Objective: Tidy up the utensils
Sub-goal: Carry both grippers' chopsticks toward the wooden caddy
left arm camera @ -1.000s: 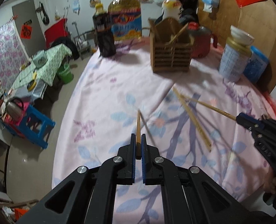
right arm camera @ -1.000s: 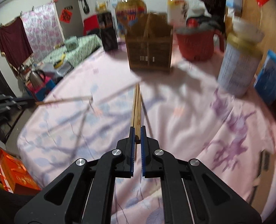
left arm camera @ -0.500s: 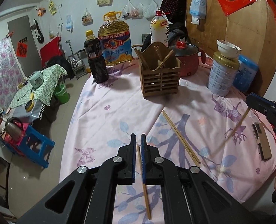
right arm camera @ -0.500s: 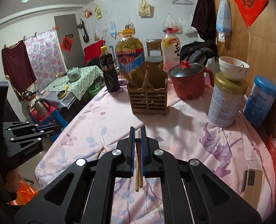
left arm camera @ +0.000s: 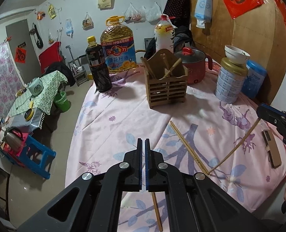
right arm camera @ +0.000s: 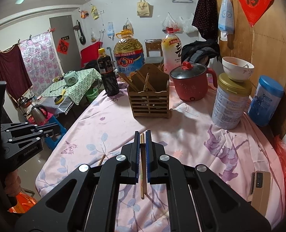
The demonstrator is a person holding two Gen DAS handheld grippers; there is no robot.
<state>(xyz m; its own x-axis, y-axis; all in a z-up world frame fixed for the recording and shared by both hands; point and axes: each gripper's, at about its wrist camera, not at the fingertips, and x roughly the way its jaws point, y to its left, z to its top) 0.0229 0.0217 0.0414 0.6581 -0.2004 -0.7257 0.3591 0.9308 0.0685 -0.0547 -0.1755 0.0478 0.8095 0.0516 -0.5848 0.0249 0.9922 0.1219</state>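
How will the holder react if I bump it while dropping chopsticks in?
The holder is slatted wood, so probably light; a bump may slide it on the cloth. It looks tall with a high back, so a push near its top could tip it. The chopsticks leaning inside would likely rattle, not fall out.

Cloth-covered table [left arm camera: 123, 119] under chopsticks [left arm camera: 189, 148]

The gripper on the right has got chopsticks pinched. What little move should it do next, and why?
Probably lift them and carry them forward toward the wooden holder. The right gripper is shut on two chopsticks whose lower ends hang down by the tablecloth, and the holder stands straight ahead with other chopsticks already in it.
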